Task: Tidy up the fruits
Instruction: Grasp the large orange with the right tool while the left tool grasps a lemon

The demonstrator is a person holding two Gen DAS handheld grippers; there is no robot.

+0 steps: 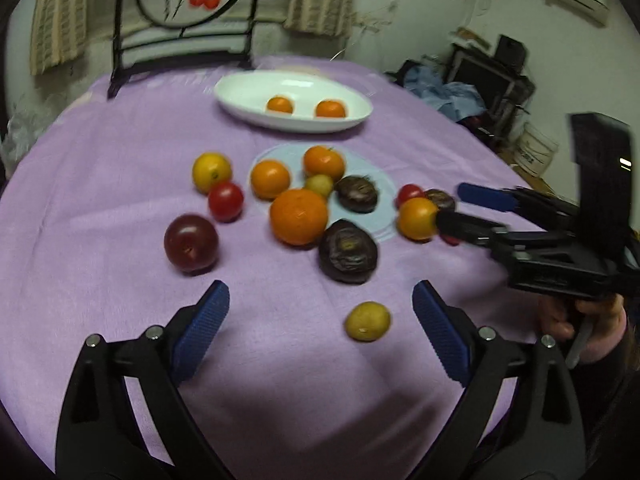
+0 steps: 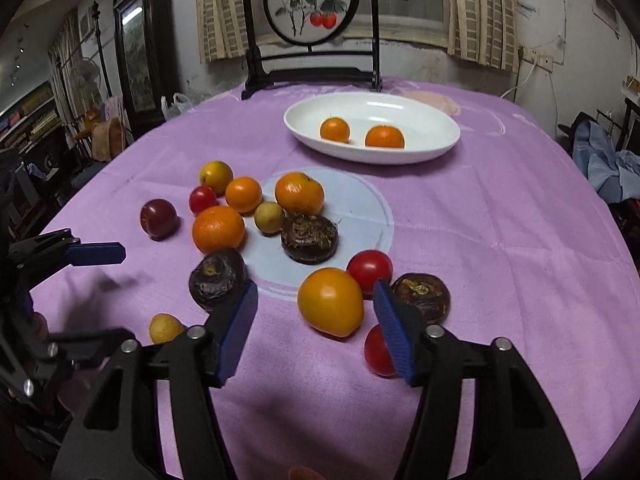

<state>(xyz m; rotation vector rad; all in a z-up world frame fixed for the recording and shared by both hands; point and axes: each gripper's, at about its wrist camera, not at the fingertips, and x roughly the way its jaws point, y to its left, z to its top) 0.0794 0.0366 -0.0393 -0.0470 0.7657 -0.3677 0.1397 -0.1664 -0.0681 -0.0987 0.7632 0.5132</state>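
Observation:
A white oval dish (image 2: pixel 432 120) at the back of the table holds two small oranges (image 2: pixel 335 129) (image 2: pixel 384 137). Loose fruit lies mid-table: oranges, red tomatoes, dark water chestnuts, small yellow fruits. My right gripper (image 2: pixel 316 300) is open, its jaws on either side of a yellow-orange fruit (image 2: pixel 330 302) without touching it; it also shows in the left wrist view (image 1: pixel 417 218). A red tomato (image 2: pixel 378 352) lies partly hidden behind its right finger. My left gripper (image 1: pixel 320 304) is open and empty, low over the cloth, with a small yellow fruit (image 1: pixel 368 321) between its fingers.
A purple cloth (image 2: pixel 500 280) covers the round table. A black-framed round painted screen (image 2: pixel 312 4) stands at the back edge. A large orange (image 1: pixel 298 216), a dark plum (image 1: pixel 191 243) and a water chestnut (image 1: pixel 348 251) lie ahead of the left gripper.

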